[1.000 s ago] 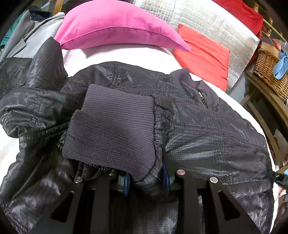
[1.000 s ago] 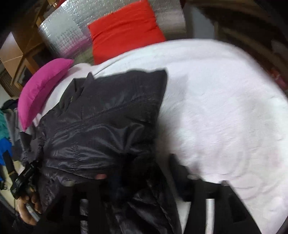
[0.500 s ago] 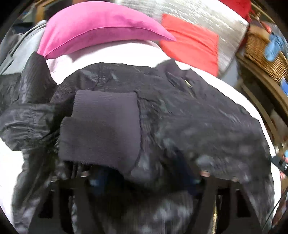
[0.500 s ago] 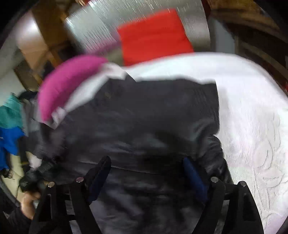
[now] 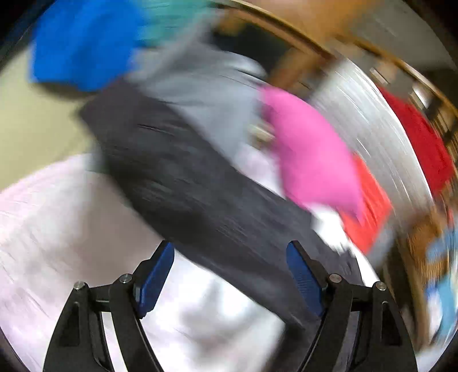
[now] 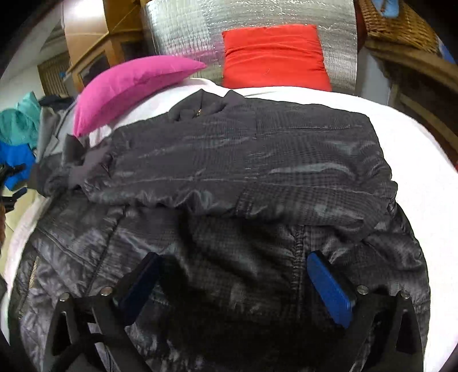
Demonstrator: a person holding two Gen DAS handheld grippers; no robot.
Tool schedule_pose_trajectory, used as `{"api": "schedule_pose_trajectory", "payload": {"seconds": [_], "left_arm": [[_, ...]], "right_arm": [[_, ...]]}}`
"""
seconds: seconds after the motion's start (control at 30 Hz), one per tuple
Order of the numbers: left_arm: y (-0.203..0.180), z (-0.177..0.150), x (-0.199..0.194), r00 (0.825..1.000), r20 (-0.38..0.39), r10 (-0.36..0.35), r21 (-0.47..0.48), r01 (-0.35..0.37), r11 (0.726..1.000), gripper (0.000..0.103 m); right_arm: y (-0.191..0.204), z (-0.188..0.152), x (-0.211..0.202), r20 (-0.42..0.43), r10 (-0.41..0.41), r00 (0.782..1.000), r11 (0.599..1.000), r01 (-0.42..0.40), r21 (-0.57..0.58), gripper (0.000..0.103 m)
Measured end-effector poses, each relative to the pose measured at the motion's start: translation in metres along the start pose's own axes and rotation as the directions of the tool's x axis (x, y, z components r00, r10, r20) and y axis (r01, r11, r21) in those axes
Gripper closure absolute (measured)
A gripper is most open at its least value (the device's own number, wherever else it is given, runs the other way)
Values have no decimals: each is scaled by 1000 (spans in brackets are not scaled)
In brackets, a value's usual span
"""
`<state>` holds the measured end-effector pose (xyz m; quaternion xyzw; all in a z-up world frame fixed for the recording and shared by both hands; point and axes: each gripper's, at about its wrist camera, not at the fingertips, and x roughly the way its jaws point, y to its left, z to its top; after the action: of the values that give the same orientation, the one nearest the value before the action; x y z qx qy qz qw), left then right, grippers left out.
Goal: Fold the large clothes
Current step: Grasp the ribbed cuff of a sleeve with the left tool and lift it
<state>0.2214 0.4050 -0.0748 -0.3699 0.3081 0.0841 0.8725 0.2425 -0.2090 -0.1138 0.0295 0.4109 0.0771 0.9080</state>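
The bed (image 6: 423, 177), under a white textured cover, fills both views; behind it stand a silver quilted panel (image 6: 183, 25), a wicker basket (image 6: 398, 25) and wooden furniture. The jacket (image 6: 229, 171), dark and shiny, lies spread across the bed's middle, its top half with a sleeve already folded down over the body. It looks light, soft and slippery, likely to slide and spring back open unless pressed flat; the ribbed cuff (image 6: 77, 168) at the left, the hem or a seam should give surer hold than the slick shell. A pink pillow (image 6: 128, 85) and a red pillow (image 6: 274, 57) sit at the head, and blue and teal clothes (image 6: 17, 137) are piled off the left edge. The right gripper (image 6: 234, 286) hovers wide over the lower jacket, its jaws just opened, pressing nothing. The left gripper (image 5: 229, 274), in a blurred view, also stands wide and empty, jaws just opened, over bare cover beside the jacket's edge.
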Motion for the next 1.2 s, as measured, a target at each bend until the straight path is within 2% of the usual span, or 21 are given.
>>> {"api": "schedule_pose_trajectory", "payload": {"seconds": [0.07,0.17,0.33,0.43,0.5,0.67,0.7,0.77,0.87,0.97,1.03,1.07,1.1,1.13,1.2], "left_arm": [[45,32,6,999,26,27,-127,-24,992,22],[79,61,16,998,58,28,-226,-15,974,23],[88,82,40,998,56,1,-239,12,971,25],[94,88,51,998,61,30,-269,-13,963,30],[100,93,59,996,71,54,-285,-31,958,42],[111,103,71,994,54,100,-269,-82,960,61],[111,104,72,992,52,119,-266,-101,959,82],[113,105,72,985,47,168,-250,-151,956,97],[106,108,65,980,50,195,-195,-182,964,102],[103,114,54,970,64,233,-210,-215,954,102],[104,117,52,975,71,210,-225,-190,956,97],[106,116,49,977,69,202,-233,-181,955,73],[108,115,45,975,80,205,-251,-179,951,42],[108,114,44,978,101,185,-259,-154,954,38],[106,113,46,977,109,184,-256,-151,955,37]], "right_arm": [[1,-7,7,4,-2,1000,1000,2,-1,0],[1,-11,6,10,1,1000,1000,-1,3,0],[-3,-11,5,13,-1,1000,1000,1,3,0],[-4,-12,3,16,1,1000,1000,-1,5,0],[-5,-12,1,18,5,1000,1000,-5,8,0],[-5,-12,2,24,10,1000,1000,-11,13,0],[-4,-12,2,24,11,1000,1000,-11,14,0],[-4,-12,3,25,13,1000,1000,-13,16,0],[-4,-12,3,27,16,1000,1000,-17,19,0],[-4,-11,3,30,21,999,1000,-22,23,0],[-4,-11,3,31,23,999,999,-24,24,0],[-4,-11,4,32,24,999,999,-25,25,0],[-4,-11,4,32,24,999,999,-25,25,0],[-4,-10,4,32,23,999,999,-24,24,0],[-4,-10,4,32,22,999,999,-23,24,0]]}}
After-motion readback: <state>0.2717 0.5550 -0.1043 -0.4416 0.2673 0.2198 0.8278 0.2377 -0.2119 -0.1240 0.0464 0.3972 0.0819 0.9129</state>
